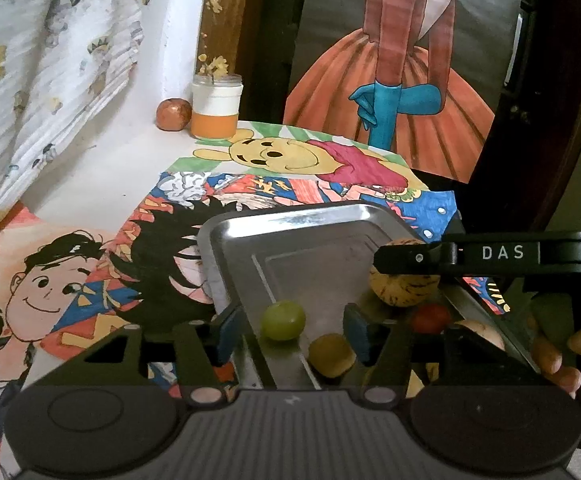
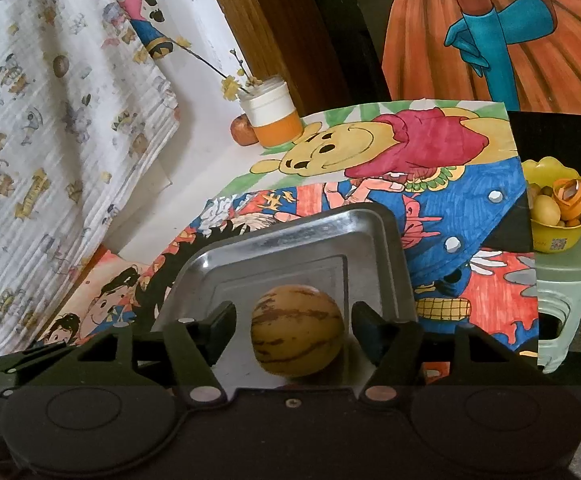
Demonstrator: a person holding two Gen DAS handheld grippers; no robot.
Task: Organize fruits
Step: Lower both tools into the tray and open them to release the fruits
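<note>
A steel tray (image 1: 290, 224) lies on drawings on the table; it also shows in the right wrist view (image 2: 290, 224). On it are a green grape (image 1: 283, 320), a small orange-yellow fruit (image 1: 330, 355), a small red fruit (image 1: 430, 318) and a yellow striped melon-like fruit (image 1: 404, 290). My left gripper (image 1: 290, 330) is open, its fingers either side of the grape. My right gripper (image 2: 294, 326) is open, its fingers either side of the striped fruit (image 2: 297, 330), which rests on the tray. The right gripper's finger (image 1: 482, 258) crosses the left wrist view.
A jar with an orange band (image 1: 215, 106) and a brown round fruit (image 1: 173, 114) stand at the table's back. A yellow bowl of fruits (image 2: 558, 204) sits on a pale green stool (image 2: 562, 300) at the right. Patterned cloth (image 1: 42, 80) hangs at the left.
</note>
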